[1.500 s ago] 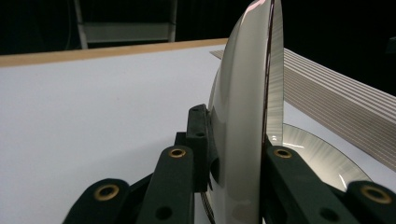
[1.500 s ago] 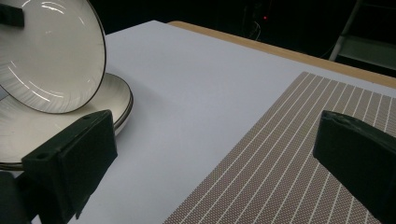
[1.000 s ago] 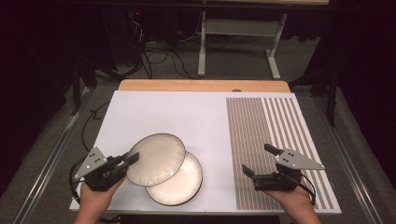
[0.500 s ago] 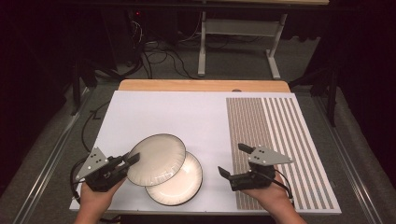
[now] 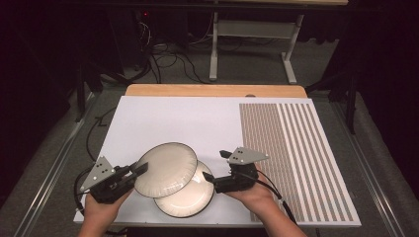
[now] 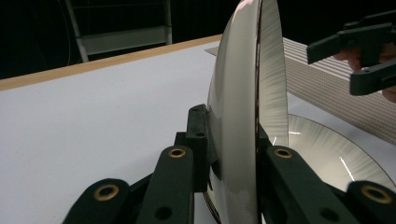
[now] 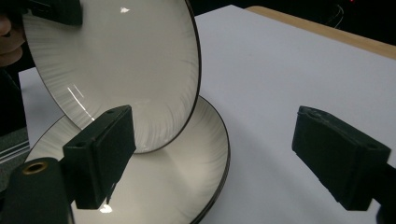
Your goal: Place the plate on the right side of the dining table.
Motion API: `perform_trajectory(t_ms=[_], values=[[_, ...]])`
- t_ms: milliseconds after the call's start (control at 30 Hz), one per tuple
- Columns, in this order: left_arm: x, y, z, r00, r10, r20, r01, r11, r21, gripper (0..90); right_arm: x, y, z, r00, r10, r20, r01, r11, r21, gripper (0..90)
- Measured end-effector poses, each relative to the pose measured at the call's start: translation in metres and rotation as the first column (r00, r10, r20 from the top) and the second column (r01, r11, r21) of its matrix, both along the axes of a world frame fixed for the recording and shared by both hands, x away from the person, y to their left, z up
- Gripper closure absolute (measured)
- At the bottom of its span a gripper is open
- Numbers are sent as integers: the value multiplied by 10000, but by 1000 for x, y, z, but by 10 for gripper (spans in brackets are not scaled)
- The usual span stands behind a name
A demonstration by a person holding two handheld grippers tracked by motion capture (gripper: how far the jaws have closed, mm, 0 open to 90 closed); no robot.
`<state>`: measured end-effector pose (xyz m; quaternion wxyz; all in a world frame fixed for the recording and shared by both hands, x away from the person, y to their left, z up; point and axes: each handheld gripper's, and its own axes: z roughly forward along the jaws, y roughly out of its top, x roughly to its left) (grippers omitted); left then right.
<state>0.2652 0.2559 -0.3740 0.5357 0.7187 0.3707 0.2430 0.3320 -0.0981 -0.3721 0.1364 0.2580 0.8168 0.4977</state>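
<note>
Two cream plates with dark rims are at the table's front left. The lower plate (image 5: 190, 201) (image 7: 163, 186) lies flat. The upper plate (image 5: 165, 169) (image 6: 243, 93) (image 7: 116, 70) is tilted up over it, with my left gripper (image 5: 133, 173) (image 6: 231, 126) shut on its left rim. My right gripper (image 5: 215, 165) (image 7: 212, 121) hovers at the right edge of the plates and points at them. It is open, though its jaws have just been closing a little, and the pads touch nothing. The lower plate's rim lies just ahead of the lower jaw.
The plates rest on a white board (image 5: 197, 123) with a striped brown area (image 5: 296, 148) on its right half. A wooden strip (image 5: 212, 90) runs along the far edge. Beyond are a dark floor, cables and a table frame (image 5: 252, 44).
My right gripper has moved left from the striped area to the right edge of the plates. The left gripper and its tilted plate have stayed put.
</note>
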Motion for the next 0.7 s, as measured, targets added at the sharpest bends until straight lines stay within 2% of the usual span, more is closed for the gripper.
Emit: perform_trajectory(t_ms=[33, 167, 267, 400, 467, 700], values=[[0, -1, 0, 10000, 22, -22, -22, 9998, 173, 795, 1, 2, -1, 10000, -27, -84, 27, 10000, -12, 149], [2, 1, -2, 9999, 52, -123, -52, 10000, -46, 795, 10, 14, -7, 9994, 22, -341, -23, 10000, -28, 171], [2, 0, -2, 10000, -9, -50, 9, 10000, 49, 796, 12, 22, -11, 9987, 177, -486, -182, 9998, -91, 217], [2, 0, -2, 10000, 24, -41, -25, 10000, -27, 796, 14, 31, -15, 9978, 351, -559, -354, 9994, -48, 343], [2, 0, -2, 10000, -20, 8, 20, 10000, 21, 797, 16, 36, -19, 9961, 469, -751, -474, 9989, -51, 433], [3, 1, -3, 10000, 4, -15, -4, 10000, -47, 797, 21, 43, -29, 9897, 703, -1250, -691, 9975, 139, 591]])
